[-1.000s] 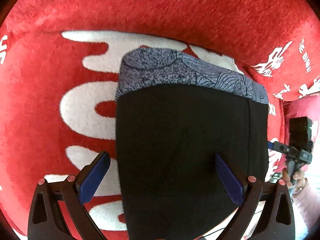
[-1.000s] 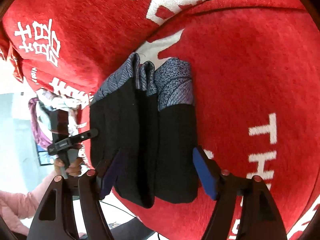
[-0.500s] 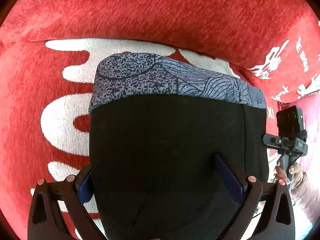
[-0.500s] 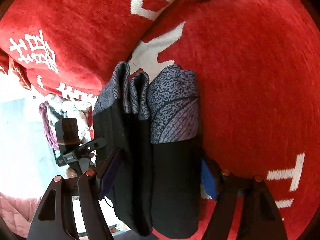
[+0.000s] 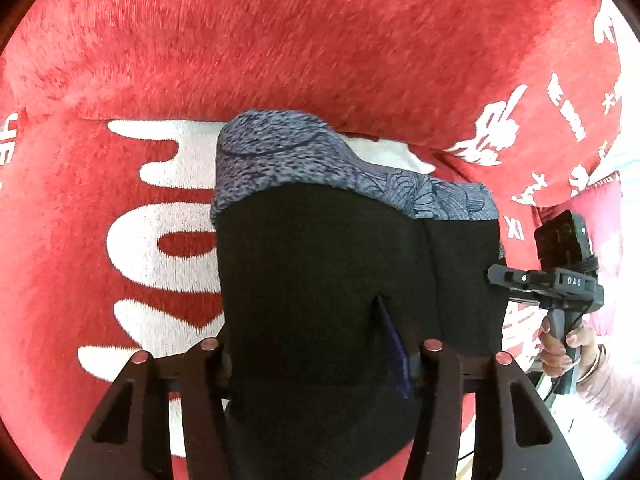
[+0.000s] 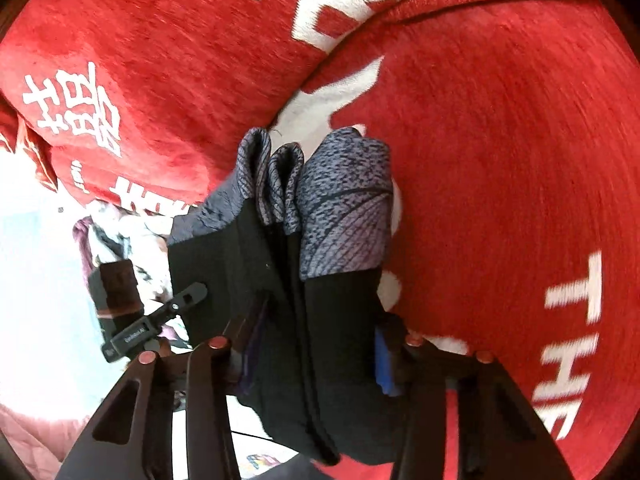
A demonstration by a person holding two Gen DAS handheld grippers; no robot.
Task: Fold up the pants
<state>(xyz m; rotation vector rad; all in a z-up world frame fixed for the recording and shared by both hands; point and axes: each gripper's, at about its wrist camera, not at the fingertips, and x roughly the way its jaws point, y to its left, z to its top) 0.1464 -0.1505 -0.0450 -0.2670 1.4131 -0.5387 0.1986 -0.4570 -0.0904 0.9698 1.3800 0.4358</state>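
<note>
Both grippers, left [image 5: 308,344] and right [image 6: 316,344], are closing on the folded pants [image 5: 340,280] (black, grey waistband). The lifting step seems begun; next they need a firm, even hold above the red blanket [image 5: 320,40].

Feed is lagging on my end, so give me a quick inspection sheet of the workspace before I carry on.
Surface: red plush cover with white lettering.
Job's things: black pants, folded into a stack, patterned grey waistband at the far end.
Clutter: heap of clothes beyond the edge.
Grippers: left gripper and right gripper both closing on the folded pants, fabric between the jaws.
Cables: thin dark cable below the pants.
Surroundings: bright, washed out; person's hand on the other handle.
</note>
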